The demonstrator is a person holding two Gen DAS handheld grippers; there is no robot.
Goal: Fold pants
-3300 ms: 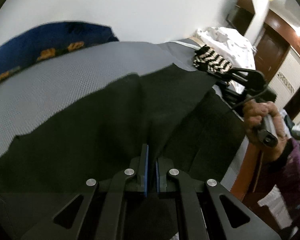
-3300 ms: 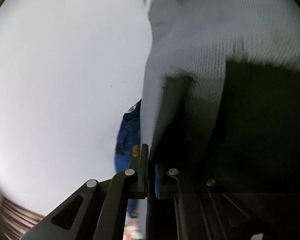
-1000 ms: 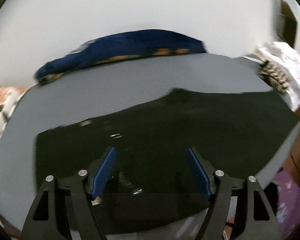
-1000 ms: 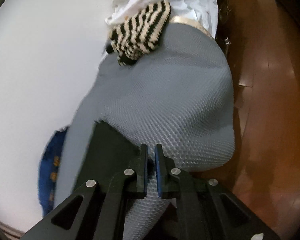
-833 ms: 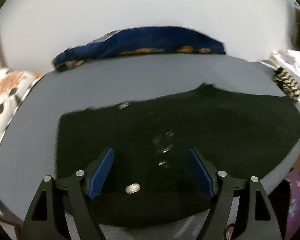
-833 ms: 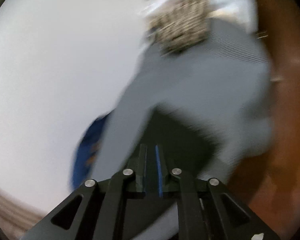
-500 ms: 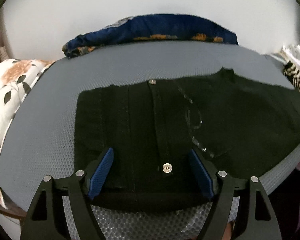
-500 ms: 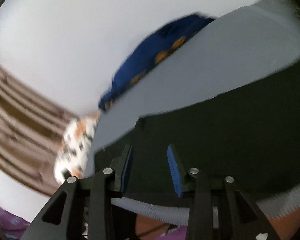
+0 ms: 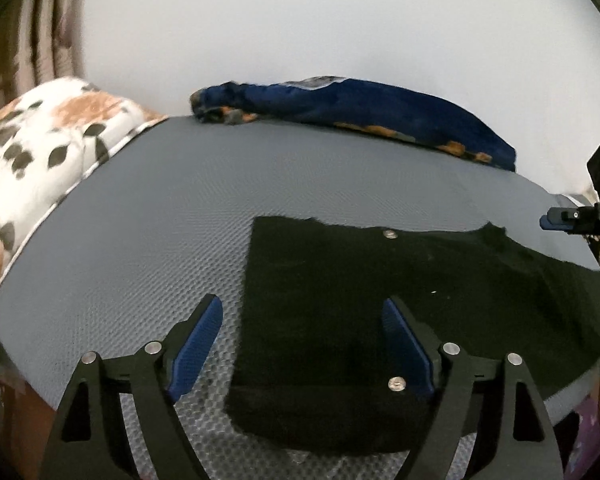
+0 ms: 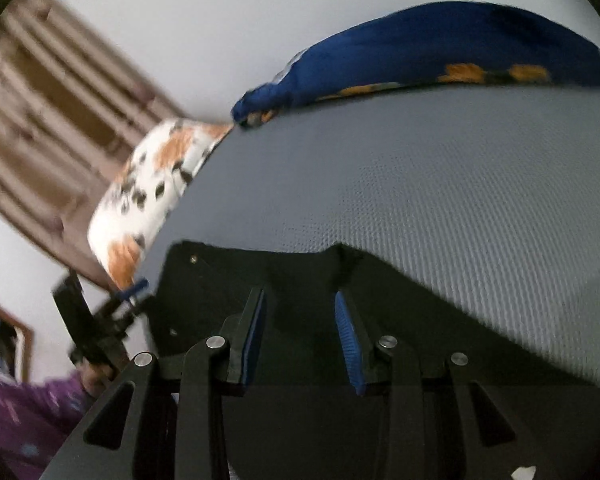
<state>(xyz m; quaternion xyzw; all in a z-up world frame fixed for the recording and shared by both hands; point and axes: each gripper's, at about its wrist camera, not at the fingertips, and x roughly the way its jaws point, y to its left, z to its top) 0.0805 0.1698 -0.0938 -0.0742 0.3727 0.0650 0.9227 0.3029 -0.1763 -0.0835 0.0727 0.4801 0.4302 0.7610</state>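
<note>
Black pants point(image 9: 372, 300) are lying flat on a grey mesh mattress point(image 9: 140, 224), already doubled over into a broad dark slab with one straight folded edge at the left of the left wrist view and metal snaps showing at the near and far edges. The left gripper point(image 9: 302, 344) is hovering just above the near edge of the pants, its jaws spreading wider and pinching nothing. The right gripper point(image 10: 300, 332) is hanging over the other part of the pants, its blue pads partly spread with only flat cloth beneath them, nothing clamped. A blue blanket point(image 9: 380, 108) is bunched along the far side of the mattress against a white wall, and a flowered pillow point(image 9: 40, 152) is resting at one end. Judging by the shape, at least one fold looks done; the pants probably need another fold to make a compact bundle.
</note>
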